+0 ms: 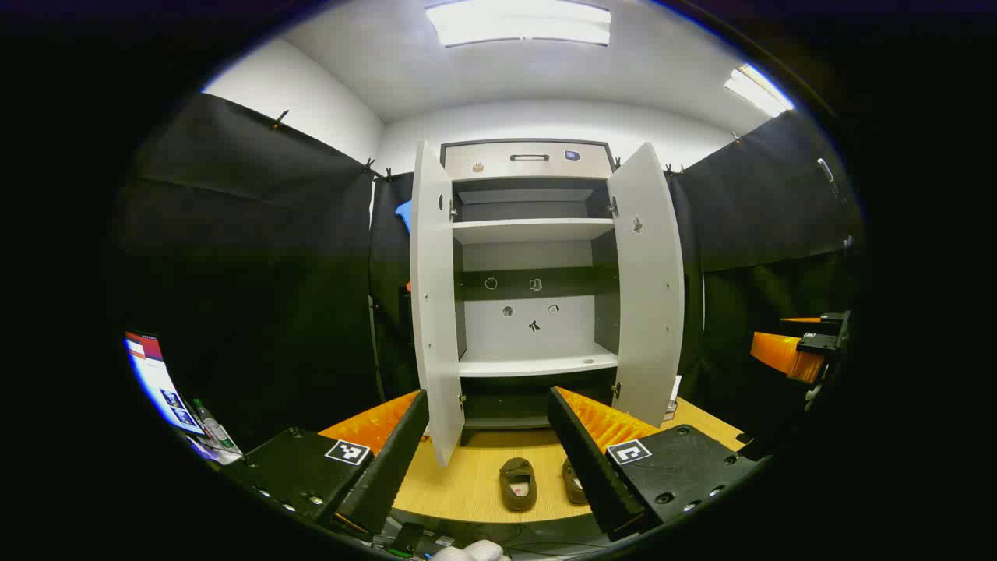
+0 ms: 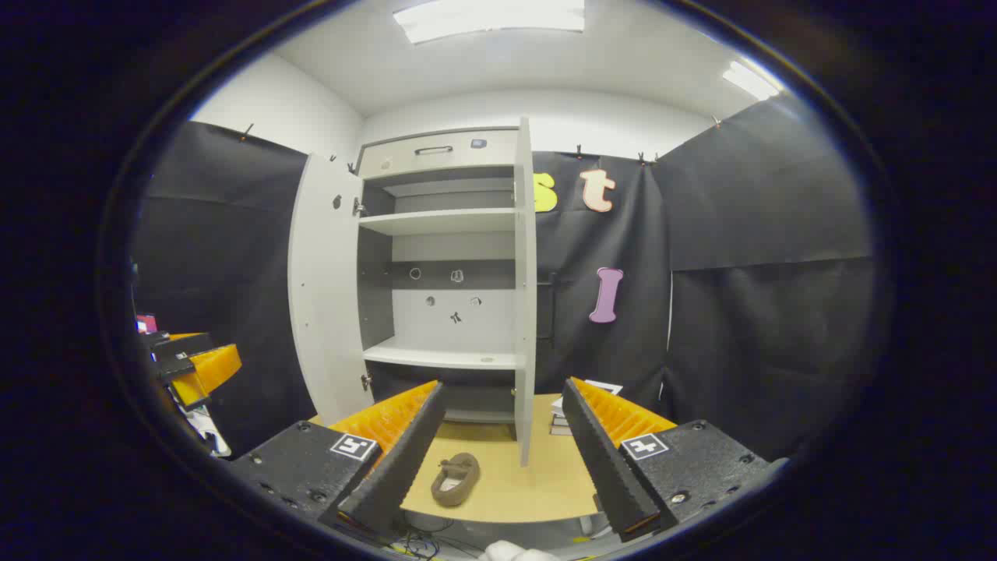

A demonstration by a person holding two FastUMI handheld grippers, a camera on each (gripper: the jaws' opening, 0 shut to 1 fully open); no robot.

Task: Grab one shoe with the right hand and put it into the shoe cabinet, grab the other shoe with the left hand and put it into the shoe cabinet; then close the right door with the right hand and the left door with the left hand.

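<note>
Left gripper (image 1: 488, 436) held with fingers apart, nothing between them. Right gripper (image 2: 502, 425) likewise spread, nothing gripped. Shoe cabinet (image 1: 530, 234) seen with both doors swung open, shelves bare. Two brown slippers (image 1: 517, 483) lying on wooden platform (image 1: 467, 483) just before cabinet base, side by side.

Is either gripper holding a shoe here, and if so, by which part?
Nothing is held. The left gripper and right gripper are both open with nothing between their fingers. The shoes lie on the wooden platform before the open shoe cabinet.
</note>
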